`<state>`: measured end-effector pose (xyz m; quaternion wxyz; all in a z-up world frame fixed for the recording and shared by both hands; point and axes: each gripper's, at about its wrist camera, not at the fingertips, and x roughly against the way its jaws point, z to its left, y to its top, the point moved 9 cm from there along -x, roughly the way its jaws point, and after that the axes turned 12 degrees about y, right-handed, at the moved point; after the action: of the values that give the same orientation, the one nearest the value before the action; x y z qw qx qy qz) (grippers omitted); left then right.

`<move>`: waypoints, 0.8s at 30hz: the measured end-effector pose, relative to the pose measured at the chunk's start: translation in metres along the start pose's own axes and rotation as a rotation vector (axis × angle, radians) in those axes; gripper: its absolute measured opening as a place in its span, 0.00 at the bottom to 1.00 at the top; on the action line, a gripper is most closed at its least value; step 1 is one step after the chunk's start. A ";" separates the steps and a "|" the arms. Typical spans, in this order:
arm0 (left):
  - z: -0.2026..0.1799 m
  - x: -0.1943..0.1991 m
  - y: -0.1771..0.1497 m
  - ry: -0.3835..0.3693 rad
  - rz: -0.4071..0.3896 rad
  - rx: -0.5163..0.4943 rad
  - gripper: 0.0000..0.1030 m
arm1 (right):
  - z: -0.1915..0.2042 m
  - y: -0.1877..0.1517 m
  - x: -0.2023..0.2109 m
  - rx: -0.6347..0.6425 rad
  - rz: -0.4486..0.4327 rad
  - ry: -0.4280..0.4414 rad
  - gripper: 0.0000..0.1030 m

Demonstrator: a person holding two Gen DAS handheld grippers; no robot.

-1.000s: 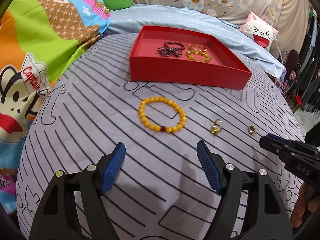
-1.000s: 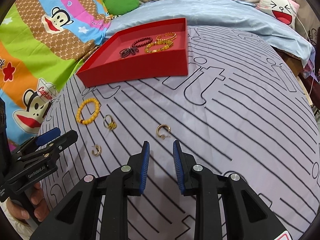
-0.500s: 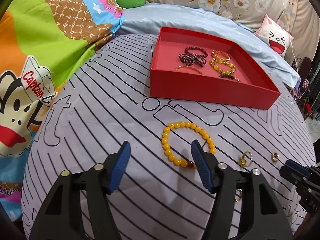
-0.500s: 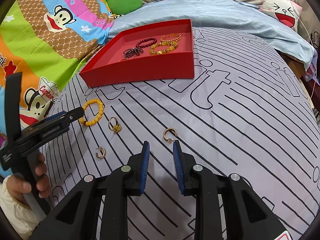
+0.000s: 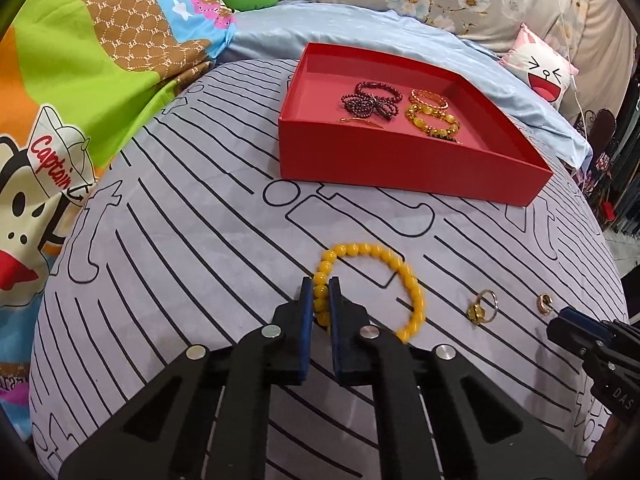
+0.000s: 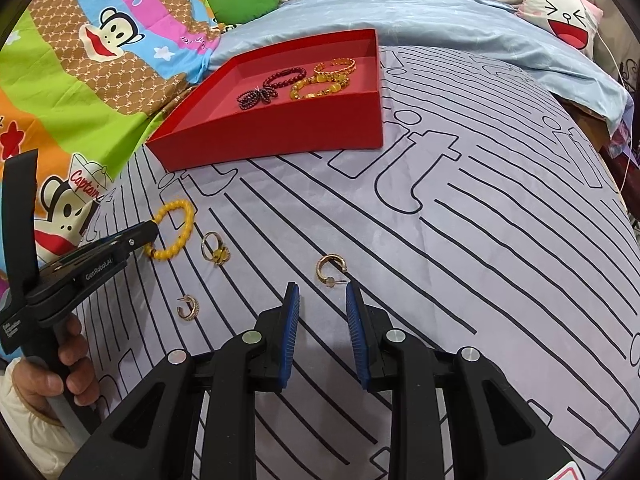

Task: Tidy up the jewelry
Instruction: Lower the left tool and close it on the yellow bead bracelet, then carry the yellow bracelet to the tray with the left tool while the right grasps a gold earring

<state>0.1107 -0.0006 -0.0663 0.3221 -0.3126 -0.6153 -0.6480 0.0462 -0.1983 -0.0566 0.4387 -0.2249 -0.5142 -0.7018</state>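
Note:
A yellow bead bracelet (image 5: 404, 276) lies on the grey striped sheet. My left gripper (image 5: 320, 292) is shut on its left side; the bracelet also shows in the right wrist view (image 6: 182, 220). A gold ring (image 5: 482, 308) and a gold hoop earring (image 5: 544, 303) lie to its right. My right gripper (image 6: 322, 296) is partly open and empty, just short of another gold hoop earring (image 6: 331, 270). The ring (image 6: 215, 247) and small hoop (image 6: 188, 307) lie to its left. The red tray (image 5: 400, 172) holds several bracelets.
The red tray (image 6: 280, 136) sits at the far side of the striped sheet. A cartoon monkey blanket (image 5: 80, 80) lies to the left, a light blue quilt (image 6: 460, 24) and a pink face cushion (image 5: 540, 68) behind. The bed edge drops at the right.
My left gripper has moved forward to the yellow bracelet and closed on its left side. My right gripper has opened a little and come nearer the hoop earring.

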 end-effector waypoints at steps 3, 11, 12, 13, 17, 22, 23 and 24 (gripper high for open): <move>-0.001 0.004 -0.003 -0.009 0.001 0.001 0.07 | 0.008 -0.001 0.000 0.012 0.004 0.015 0.24; 0.004 0.012 -0.017 -0.006 0.015 -0.002 0.07 | 0.030 -0.008 -0.009 0.049 0.027 0.044 0.24; 0.004 0.013 -0.017 -0.007 0.016 -0.003 0.07 | 0.031 -0.008 -0.011 0.048 0.029 0.046 0.24; 0.004 0.013 -0.019 -0.008 0.017 -0.003 0.07 | 0.032 -0.008 -0.012 0.048 0.031 0.049 0.24; 0.005 0.015 -0.021 -0.004 0.018 -0.007 0.07 | 0.041 -0.003 -0.017 0.071 0.027 0.059 0.24; 0.006 0.015 -0.023 -0.001 0.020 -0.007 0.07 | 0.059 0.007 -0.027 0.110 0.024 0.079 0.24; 0.006 0.015 -0.023 0.000 0.020 -0.008 0.07 | 0.061 0.008 -0.029 0.113 0.025 0.082 0.24; 0.006 0.015 -0.023 0.001 0.020 -0.008 0.07 | 0.063 0.009 -0.031 0.118 0.028 0.086 0.24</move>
<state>0.0834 0.0053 -0.0672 0.3275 -0.3199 -0.6093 -0.6474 0.0614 -0.1292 -0.0526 0.4825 -0.1755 -0.5322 -0.6732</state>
